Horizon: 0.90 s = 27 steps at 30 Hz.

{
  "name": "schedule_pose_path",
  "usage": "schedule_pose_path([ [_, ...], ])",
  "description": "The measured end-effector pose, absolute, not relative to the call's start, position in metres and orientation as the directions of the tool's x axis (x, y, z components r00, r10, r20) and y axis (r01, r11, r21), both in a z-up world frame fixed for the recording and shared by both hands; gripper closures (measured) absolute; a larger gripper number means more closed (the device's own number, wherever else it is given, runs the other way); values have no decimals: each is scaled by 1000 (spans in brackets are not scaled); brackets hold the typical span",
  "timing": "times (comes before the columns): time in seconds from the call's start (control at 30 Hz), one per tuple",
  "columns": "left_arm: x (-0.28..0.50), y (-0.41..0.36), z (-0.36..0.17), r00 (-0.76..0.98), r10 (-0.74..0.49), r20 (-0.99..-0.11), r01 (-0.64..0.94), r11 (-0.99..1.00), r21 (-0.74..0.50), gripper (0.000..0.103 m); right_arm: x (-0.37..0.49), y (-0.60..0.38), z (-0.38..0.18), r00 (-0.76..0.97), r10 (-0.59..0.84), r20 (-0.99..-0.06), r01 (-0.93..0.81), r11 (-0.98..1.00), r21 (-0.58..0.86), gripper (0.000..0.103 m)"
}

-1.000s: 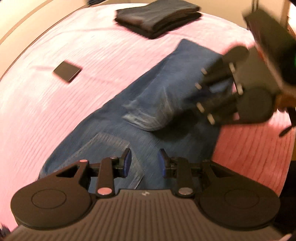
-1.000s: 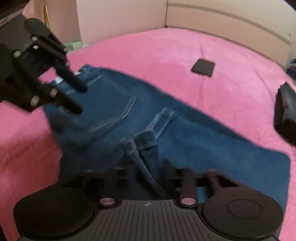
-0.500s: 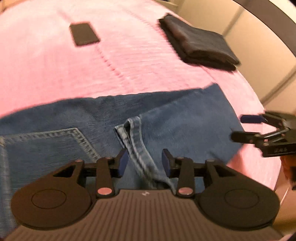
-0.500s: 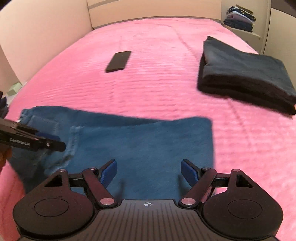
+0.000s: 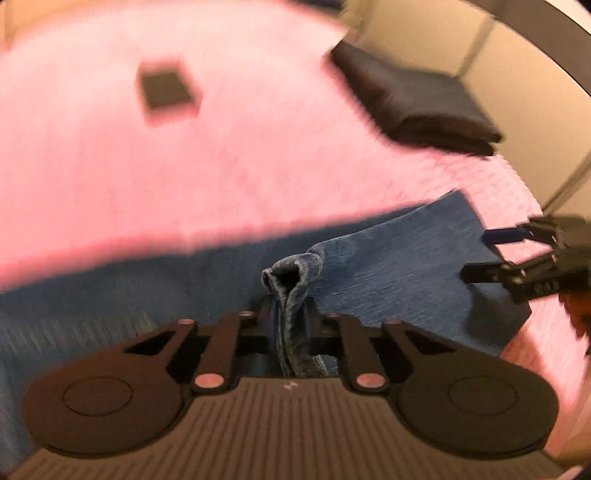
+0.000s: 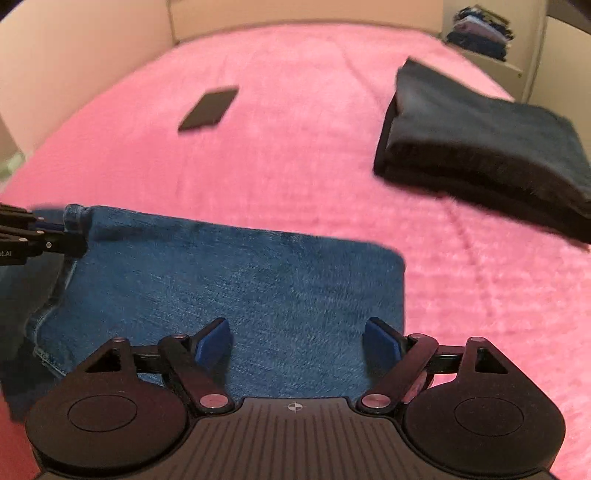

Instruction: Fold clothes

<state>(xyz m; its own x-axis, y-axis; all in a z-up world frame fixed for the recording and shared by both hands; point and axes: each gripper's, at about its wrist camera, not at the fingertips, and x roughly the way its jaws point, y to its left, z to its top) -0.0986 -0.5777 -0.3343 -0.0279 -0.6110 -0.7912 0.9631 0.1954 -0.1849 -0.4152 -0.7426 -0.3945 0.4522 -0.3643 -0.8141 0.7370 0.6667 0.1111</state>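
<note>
1. Progress check: one dark folded pile (image 6: 480, 147) is already sitting done near the far right side of the pink bed (image 6: 295, 166), and there's more folded stuff on a shelf (image 6: 480, 33) in the back. So I'd say at least one item is finished.
2. The jeans (image 6: 240, 288) are mid-fold. They lie flat at the near edge of the bed, looking already doubled over, with a clean square edge on the right. Probably another fold or two left, then stacking.
3. Left gripper (image 5: 291, 325): its jaws have just been closing and are now pinched on a bunched hem of the jeans, the denim ridge sticking up between them.
4. Right gripper (image 6: 297, 343): jaws have been spreading wider, standing apart over the denim with nothing clamped.
5. Orientation: the long axis runs left to right across both views, roughly parallel to the near bed edge. Square end points right, toward the dark pile; the seamed end is at the left.
6. There's also a phone (image 6: 208, 109) lying farther up the bed, well apart from everything.
</note>
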Motion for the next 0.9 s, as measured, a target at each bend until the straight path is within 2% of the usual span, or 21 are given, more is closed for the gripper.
schedule_pose_path([
  [0.03, -96, -578, -328, -19, -631, -775, 967, 186, -174, 92, -416, -744, -394, 450, -365, -815, 744, 658, 116, 17],
  [0.2, -72, -591, -365, -61, -557, -828, 939, 249, -237, 91, -411, -750, -402, 455, -368, -811, 746, 655, 121, 16],
  [0.37, -70, -589, -369, -49, -579, -814, 934, 262, -243, 91, -407, -759, -411, 455, -346, -820, 727, 676, 119, 16],
  [0.53, -67, -592, -374, -30, -516, -856, 924, 312, -220, 76, -427, -766, -409, 451, -340, -825, 747, 649, 141, 16],
  [0.63, -66, -579, -359, 27, -523, -852, 918, 351, -187, 78, -457, -777, -413, 463, -292, -837, 797, 550, 250, 16],
  [0.73, -70, -564, -342, 50, -554, -831, 927, 335, -168, 78, -482, -788, -432, 586, -132, -800, 759, 436, 484, 17],
  [0.8, -81, -560, -335, -7, -579, -815, 941, 271, -201, 78, -488, -792, -445, 659, -39, -751, 708, 371, 601, 16],
  [0.9, -105, -561, -339, -106, -582, -806, 955, 167, -246, 77, -492, -797, -456, 715, -20, -698, 673, 289, 681, 17],
])
